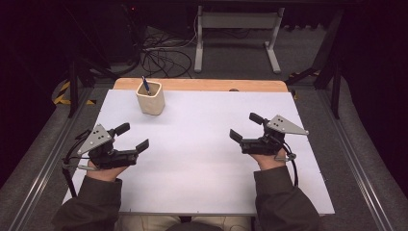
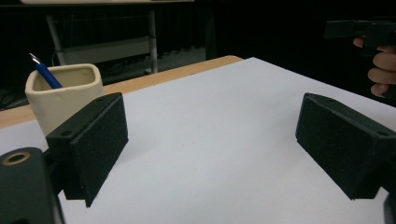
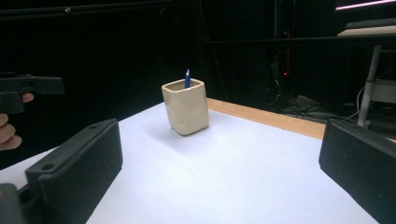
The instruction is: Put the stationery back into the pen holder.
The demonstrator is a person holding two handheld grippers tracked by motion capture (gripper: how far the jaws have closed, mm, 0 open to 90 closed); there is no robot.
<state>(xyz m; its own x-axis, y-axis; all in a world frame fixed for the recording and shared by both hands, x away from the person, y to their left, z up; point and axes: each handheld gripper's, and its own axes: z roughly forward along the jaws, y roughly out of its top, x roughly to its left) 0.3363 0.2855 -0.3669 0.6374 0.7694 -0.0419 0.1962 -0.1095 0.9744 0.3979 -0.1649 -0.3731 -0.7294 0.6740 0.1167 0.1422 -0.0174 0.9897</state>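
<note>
A white surface (image 1: 202, 159) with a wooden far edge sits in a dark room, cables on the floor beyond. Ahead of the left tongs (image 1: 133, 136) stands a cream cup (image 1: 150, 98) holding a blue pen (image 1: 146, 85). Both left and right tongs (image 1: 245, 126) gape wide, gripping nothing.

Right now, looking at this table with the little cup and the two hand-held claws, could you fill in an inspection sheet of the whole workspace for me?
Surface: flat white sheet over a wooden tabletop, whose far edge shows bare.
Job's things: cream square ceramic cup, upright near the far left; blue pen standing in it, tip above the rim.
Clutter: nothing seen on the sheet.
Grippers: left gripper open, nothing between its jaws; right gripper open, nothing between its jaws; both apart from the cup.
Cables: black cable trailing from the right gripper; loose black cables on the floor beyond the table.
Surroundings: grey metal frame behind, dark room, grey floor.
</note>
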